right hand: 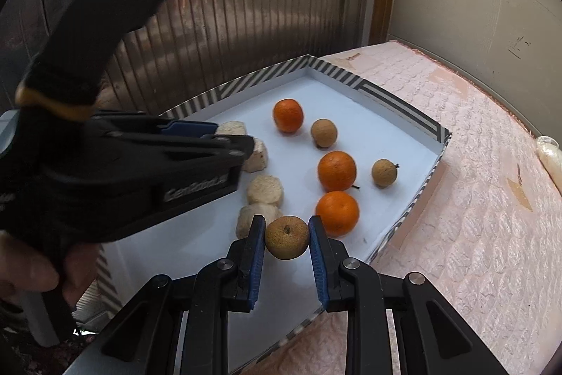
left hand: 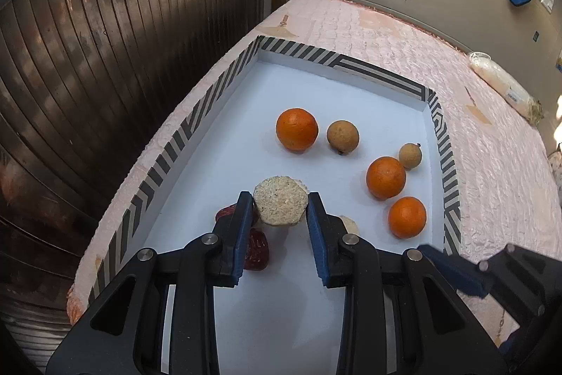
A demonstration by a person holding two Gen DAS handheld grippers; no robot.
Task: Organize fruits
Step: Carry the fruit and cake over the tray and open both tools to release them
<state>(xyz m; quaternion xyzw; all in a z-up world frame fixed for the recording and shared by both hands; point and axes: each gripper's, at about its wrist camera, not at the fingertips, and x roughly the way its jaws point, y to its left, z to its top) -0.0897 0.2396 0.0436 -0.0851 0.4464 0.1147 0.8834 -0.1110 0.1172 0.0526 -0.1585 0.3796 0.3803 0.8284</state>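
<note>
A white tray (left hand: pixel 316 83) with a striped rim lies on a pink quilted bed. My left gripper (left hand: pixel 280 204) is shut on a beige cut chunk (left hand: pixel 280 204) low over the tray. Dark red dates (left hand: pixel 258 250) lie under its left finger. Three oranges (left hand: pixel 296 129) and two brown round fruits (left hand: pixel 342 136) lie on the tray. My right gripper (right hand: pixel 287 236) is shut on a brown round fruit (right hand: pixel 287 236) above the tray's near part. Beige chunks (right hand: pixel 265 188) lie in a row beside it. The left gripper (right hand: pixel 224 137) shows at the left of the right wrist view.
A ribbed metal shutter (left hand: pixel 123 41) stands close along the tray's left side. The pink bed (left hand: pixel 491 164) stretches to the right of the tray. A white bag (left hand: pixel 502 83) lies by the far wall.
</note>
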